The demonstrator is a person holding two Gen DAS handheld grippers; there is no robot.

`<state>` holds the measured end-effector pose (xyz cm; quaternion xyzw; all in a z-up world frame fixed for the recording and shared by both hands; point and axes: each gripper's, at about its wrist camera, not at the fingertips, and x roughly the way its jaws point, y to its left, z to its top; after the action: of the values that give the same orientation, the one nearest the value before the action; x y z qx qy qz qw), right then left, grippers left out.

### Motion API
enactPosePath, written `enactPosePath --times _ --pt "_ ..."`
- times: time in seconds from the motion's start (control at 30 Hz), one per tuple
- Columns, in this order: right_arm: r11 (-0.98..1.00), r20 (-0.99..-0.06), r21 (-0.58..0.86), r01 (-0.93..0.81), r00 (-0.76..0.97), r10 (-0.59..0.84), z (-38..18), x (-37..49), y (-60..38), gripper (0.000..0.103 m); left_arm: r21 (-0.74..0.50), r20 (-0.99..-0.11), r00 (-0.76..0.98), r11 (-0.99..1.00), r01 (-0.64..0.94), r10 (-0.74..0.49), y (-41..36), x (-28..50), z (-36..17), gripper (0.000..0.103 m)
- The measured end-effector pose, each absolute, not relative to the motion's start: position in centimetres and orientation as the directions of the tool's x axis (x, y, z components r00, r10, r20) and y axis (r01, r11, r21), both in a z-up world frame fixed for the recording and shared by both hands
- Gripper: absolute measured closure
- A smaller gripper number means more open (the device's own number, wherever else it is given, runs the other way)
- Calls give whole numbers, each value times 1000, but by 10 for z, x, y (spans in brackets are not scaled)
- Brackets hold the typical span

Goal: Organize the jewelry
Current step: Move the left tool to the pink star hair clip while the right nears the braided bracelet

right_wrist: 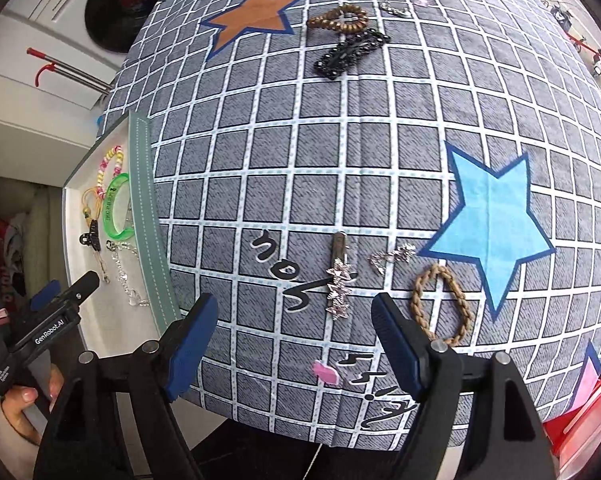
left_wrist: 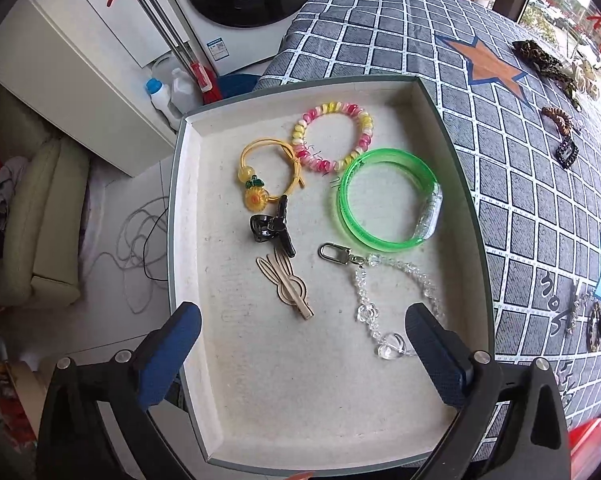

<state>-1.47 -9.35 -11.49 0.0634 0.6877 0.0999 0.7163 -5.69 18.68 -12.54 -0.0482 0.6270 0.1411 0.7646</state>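
Hovering over the tray (left_wrist: 452,128), the left gripper (left_wrist: 304,344) stands spread wide with nothing between its blue pads. Inside lie a green bangle (left_wrist: 384,200), a pink-and-yellow bead bracelet (left_wrist: 332,136), a yellow hair tie (left_wrist: 268,172), a black claw clip (left_wrist: 274,228), a beige clip (left_wrist: 286,286) and a crystal chain (left_wrist: 388,300) near the tray's right wall.

Seen from the right wrist, the right gripper (right_wrist: 296,336) is spread and empty above the checked tablecloth (right_wrist: 340,160); a star hairpin (right_wrist: 338,280) lies on the cloth between its pads, and a braided brown loop (right_wrist: 440,304) lies by the right pad, both near the table's front edge.
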Motion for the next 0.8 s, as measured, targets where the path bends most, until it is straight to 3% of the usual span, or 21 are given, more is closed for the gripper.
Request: enactPosePath --times 0.43,0.8 --pt "983 -990 140 115 5 141 -130 -54 -179 21 71 -965 247 996 -61 84 101 -22 -92 0" --pt "987 -995 101 123 12 100 -138 -66 -210 22 12 -983 185 997 72 -2 35 3 -106 0"
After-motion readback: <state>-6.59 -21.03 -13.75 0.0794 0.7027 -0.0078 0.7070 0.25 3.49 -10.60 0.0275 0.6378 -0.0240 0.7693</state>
